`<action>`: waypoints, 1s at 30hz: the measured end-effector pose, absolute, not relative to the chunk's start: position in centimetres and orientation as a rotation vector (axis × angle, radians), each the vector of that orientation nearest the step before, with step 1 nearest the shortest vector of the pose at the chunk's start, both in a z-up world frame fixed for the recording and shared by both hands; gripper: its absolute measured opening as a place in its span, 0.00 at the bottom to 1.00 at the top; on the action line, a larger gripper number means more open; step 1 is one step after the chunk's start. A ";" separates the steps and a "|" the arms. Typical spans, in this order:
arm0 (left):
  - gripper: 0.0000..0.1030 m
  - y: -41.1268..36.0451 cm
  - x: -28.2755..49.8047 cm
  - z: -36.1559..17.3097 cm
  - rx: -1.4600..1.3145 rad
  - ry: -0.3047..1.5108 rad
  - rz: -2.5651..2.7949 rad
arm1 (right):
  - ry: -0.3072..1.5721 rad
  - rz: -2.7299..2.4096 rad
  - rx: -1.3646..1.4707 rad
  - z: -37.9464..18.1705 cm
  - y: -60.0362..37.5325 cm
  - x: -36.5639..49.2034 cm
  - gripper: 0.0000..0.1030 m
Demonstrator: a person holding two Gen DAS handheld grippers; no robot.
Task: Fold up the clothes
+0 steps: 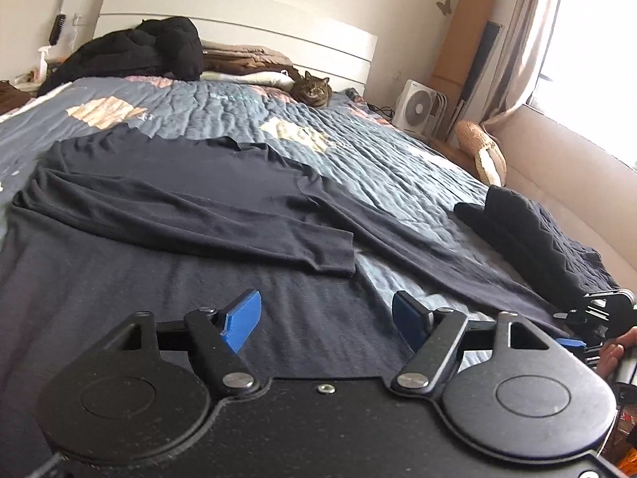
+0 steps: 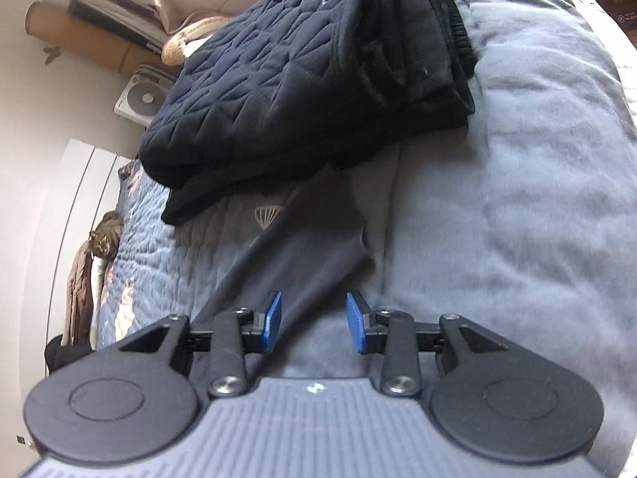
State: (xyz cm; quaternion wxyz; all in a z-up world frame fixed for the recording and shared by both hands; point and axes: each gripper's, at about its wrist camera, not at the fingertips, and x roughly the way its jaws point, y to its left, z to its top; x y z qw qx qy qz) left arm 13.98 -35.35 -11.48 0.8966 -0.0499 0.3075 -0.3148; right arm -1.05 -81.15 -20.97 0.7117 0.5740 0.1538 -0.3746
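Left tool [image 1: 326, 320] gapes empty over the dark navy long-sleeved shirt [image 1: 167, 199].
Right tool [image 2: 313, 322], part-open, holds nothing above its sleeve [image 2: 302, 239]; shirt's near hem is cut off.

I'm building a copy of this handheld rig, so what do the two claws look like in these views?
Both match in build. The left claw has two flat blue ribbed pads on black linkage bars with silver pivot bolts, joined to two round black discs on a black speckled body. The right claw has the same blue pads, bars and discs, but its body is grey and ribbed. No cables or sleeves show.
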 end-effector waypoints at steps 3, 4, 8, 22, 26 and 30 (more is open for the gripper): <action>0.70 -36.1 13.5 -11.3 -0.090 0.655 -0.735 | 0.328 -0.835 1.293 -21.5 -82.0 -1.2 0.34; 0.70 -36.3 13.3 -11.3 -0.086 0.661 -0.762 | 0.324 -0.835 1.302 -21.7 -82.2 -1.2 0.34; 0.70 -37.5 12.1 -11.1 -0.043 0.657 -0.843 | 0.303 -0.836 1.348 -22.4 -82.8 -1.4 0.34; 0.75 -40.3 9.5 -11.5 0.019 0.662 -0.951 | 0.240 -0.883 1.386 -23.2 -82.9 -1.2 0.34; 0.75 -40.0 9.7 -11.2 0.015 0.658 -0.941 | 0.215 -0.915 1.354 -22.7 -82.9 -1.0 0.19; 0.75 -39.3 10.2 -10.8 0.004 0.653 -0.922 | 0.206 -0.914 1.284 -21.5 -82.6 -0.3 0.04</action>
